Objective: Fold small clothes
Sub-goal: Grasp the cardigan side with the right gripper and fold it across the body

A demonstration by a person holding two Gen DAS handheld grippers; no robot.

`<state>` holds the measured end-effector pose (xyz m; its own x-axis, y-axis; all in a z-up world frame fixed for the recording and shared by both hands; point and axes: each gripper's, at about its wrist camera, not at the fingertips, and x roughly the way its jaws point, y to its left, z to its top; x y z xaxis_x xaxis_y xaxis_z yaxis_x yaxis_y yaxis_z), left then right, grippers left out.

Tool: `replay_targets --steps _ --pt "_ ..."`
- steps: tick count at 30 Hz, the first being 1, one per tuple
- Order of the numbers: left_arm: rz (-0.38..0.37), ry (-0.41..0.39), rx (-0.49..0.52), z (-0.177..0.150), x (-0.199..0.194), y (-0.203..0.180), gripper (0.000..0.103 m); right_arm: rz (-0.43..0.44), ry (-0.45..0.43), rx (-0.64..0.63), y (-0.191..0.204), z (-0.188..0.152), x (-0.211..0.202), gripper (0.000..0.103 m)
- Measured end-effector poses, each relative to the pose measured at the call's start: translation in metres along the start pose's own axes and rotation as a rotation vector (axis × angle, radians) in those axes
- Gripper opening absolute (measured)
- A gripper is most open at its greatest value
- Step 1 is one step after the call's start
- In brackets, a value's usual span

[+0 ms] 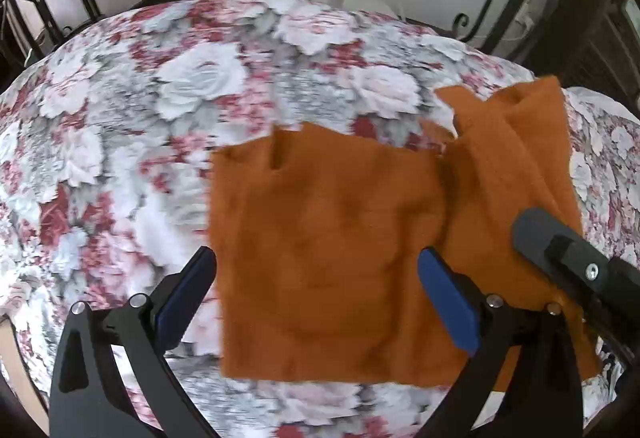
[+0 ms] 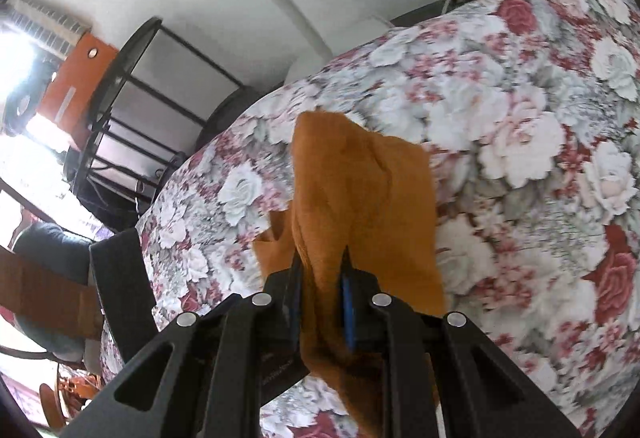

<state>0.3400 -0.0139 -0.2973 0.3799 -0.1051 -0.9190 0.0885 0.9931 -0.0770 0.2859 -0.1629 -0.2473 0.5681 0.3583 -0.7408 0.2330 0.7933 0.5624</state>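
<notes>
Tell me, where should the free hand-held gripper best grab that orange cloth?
Probably the near left corner of the orange cloth, coming from the left edge. That part lies flat on the flowered cover, the left hand-held gripper stands open above it, and the right hand-held gripper already pinches the raised right side.

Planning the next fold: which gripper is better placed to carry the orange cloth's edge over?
Right: the right gripper already pinches the orange cloth; the left gripper is open, holding nothing.
</notes>
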Motion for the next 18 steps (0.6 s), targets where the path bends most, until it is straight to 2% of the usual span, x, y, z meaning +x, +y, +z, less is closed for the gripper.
replay_targets --steps 9,12,15,18 --pt "0.078 0.037 -0.065 -0.006 0.008 0.076 0.098 0.017 0.072 -0.044 0.048 -0.016 0.056 0.014" --pt "0.106 0.088 -0.078 -0.009 0.02 0.095 0.098 0.011 0.156 -0.073 0.054 -0.028 0.089 0.014" --pt "0.114 0.153 -0.101 -0.014 0.035 0.109 0.098 0.053 0.242 -0.021 0.047 -0.042 0.112 0.017" --pt "0.126 0.17 -0.094 -0.015 0.038 0.112 0.098 0.116 0.247 0.029 0.044 -0.039 0.103 0.017"
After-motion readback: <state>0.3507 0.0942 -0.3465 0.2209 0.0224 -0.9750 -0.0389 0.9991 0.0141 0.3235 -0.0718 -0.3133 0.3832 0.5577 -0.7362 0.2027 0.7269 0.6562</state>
